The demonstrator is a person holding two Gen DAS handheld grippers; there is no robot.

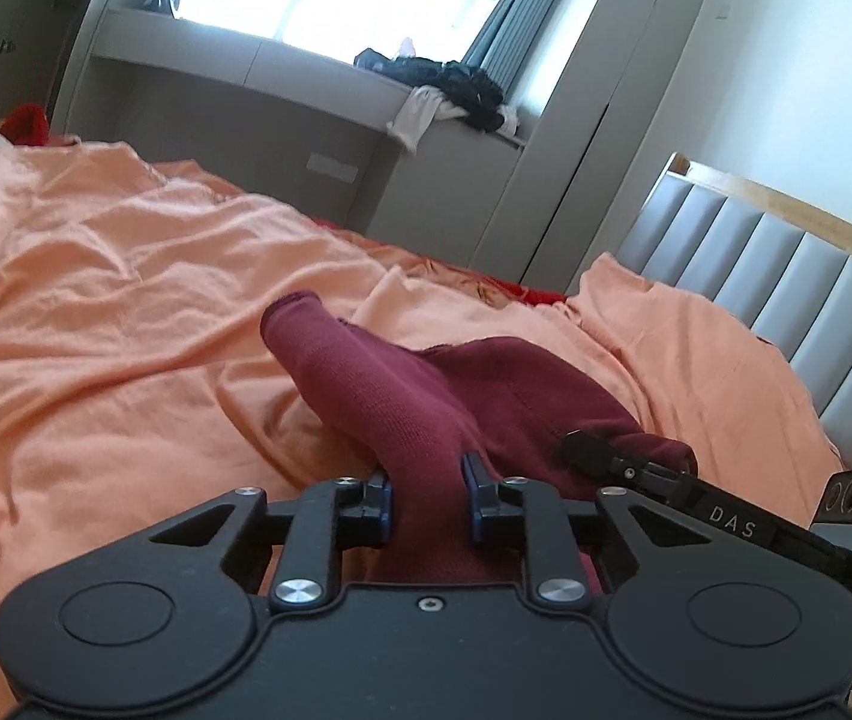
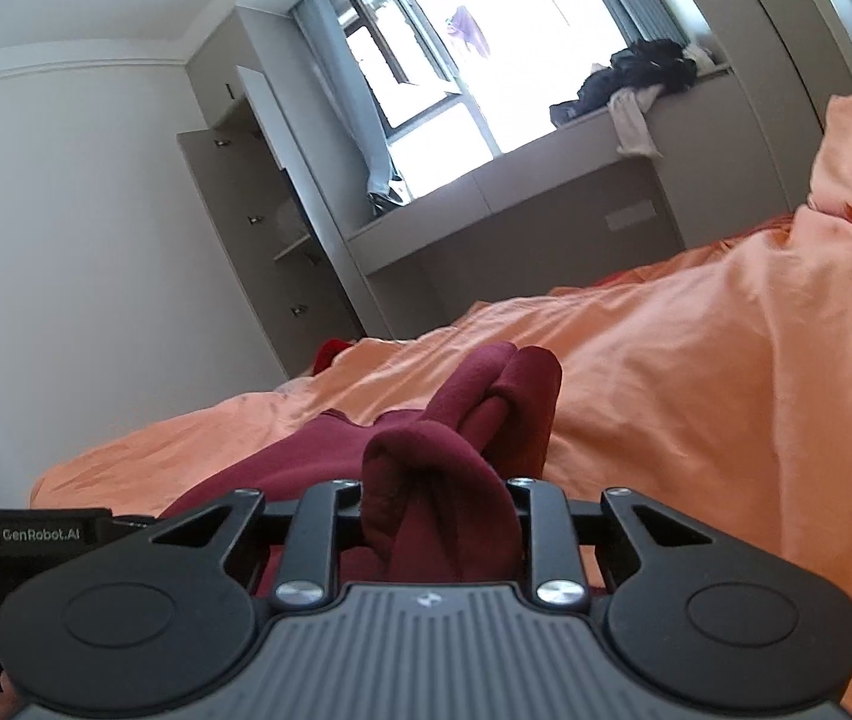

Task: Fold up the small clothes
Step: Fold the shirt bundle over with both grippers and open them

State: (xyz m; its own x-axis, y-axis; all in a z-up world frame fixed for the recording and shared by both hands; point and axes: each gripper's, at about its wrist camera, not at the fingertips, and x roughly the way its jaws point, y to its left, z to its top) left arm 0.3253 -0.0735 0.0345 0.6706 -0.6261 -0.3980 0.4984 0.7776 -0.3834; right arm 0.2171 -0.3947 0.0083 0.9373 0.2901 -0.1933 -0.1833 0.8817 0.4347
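Dark red clothing (image 1: pixel 402 396) lies bunched near the middle of the orange bed (image 1: pixel 96 300). Left gripper (image 1: pixel 426 489) pinches one fold of it; right gripper (image 2: pixel 435 510) clamps another soft lump.

right hand-held gripper (image 2: pixel 435 510) fingertips buried in maroon garment (image 2: pixel 438 498), headboard (image 1: pixel 786 258) cut off

A home bedroom. A bed covered in rumpled orange bedding (image 1: pixel 126 276) fills the foreground, with a grey padded headboard (image 1: pixel 786 276) at three o'clock. At twelve o'clock, a bright window (image 2: pixel 456 60) with grey curtains (image 1: pixel 522 6) sits above a built-in ledge holding a pile of dark clothes (image 1: pixel 456 84). Tall wardrobe cabinets (image 1: pixel 582 138) stand beside it.
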